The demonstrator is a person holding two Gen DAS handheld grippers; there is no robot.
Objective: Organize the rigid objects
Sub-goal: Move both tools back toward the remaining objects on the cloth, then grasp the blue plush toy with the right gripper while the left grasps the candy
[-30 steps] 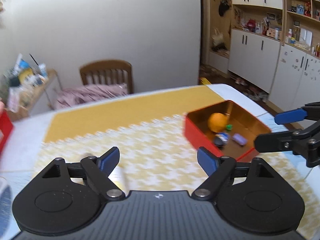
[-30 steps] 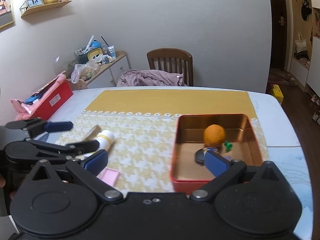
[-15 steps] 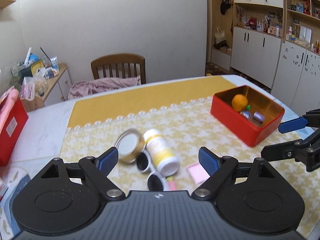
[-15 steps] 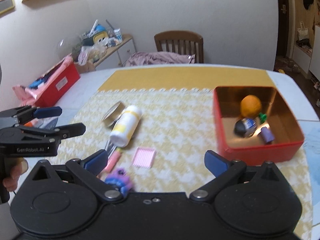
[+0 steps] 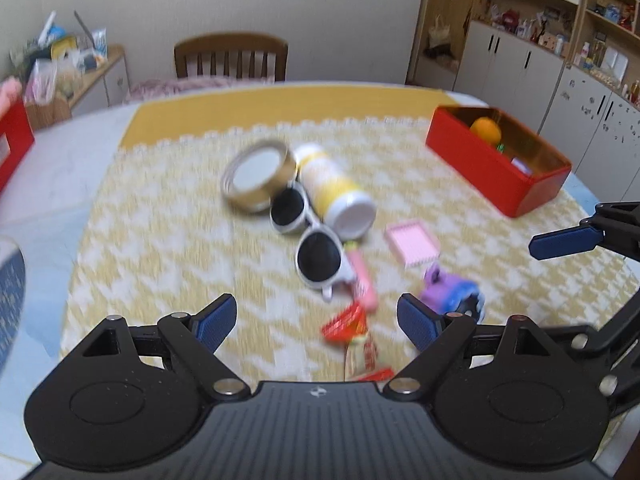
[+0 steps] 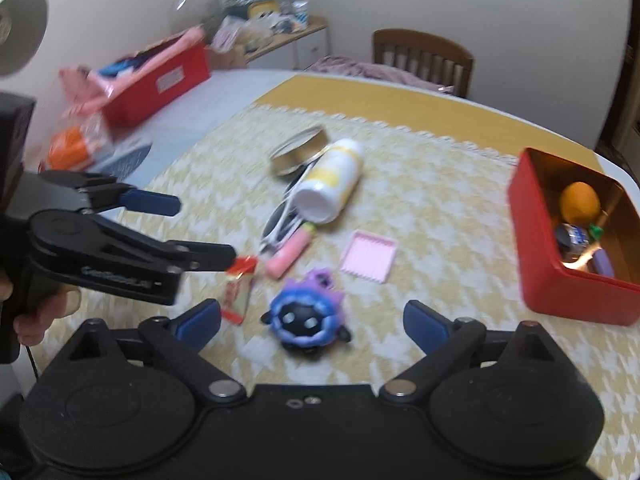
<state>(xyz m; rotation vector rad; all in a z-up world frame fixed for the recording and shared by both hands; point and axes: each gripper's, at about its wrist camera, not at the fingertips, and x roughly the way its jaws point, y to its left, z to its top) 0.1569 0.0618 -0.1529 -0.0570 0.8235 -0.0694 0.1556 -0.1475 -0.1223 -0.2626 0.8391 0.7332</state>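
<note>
1. The red tin (image 6: 536, 240) at the cloth's right edge already holds an orange (image 6: 580, 201) and small bits.
2. Bottle (image 6: 330, 180), tape roll (image 5: 256, 176), sunglasses (image 5: 304, 236), pink tray (image 6: 369, 256) and purple toy (image 6: 306, 320) lie loose mid-cloth, unsorted.
3. Left gripper (image 5: 316, 318) hangs agape, empty; right gripper (image 6: 312, 320), jaws just narrowing slightly, frames the toy untouched.

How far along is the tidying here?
Partly done: the red tin already holds an orange and small items. Both grippers, left and right, are open, holding nothing. Still loose: bottle, sunglasses, tape roll, plush toy.
</note>
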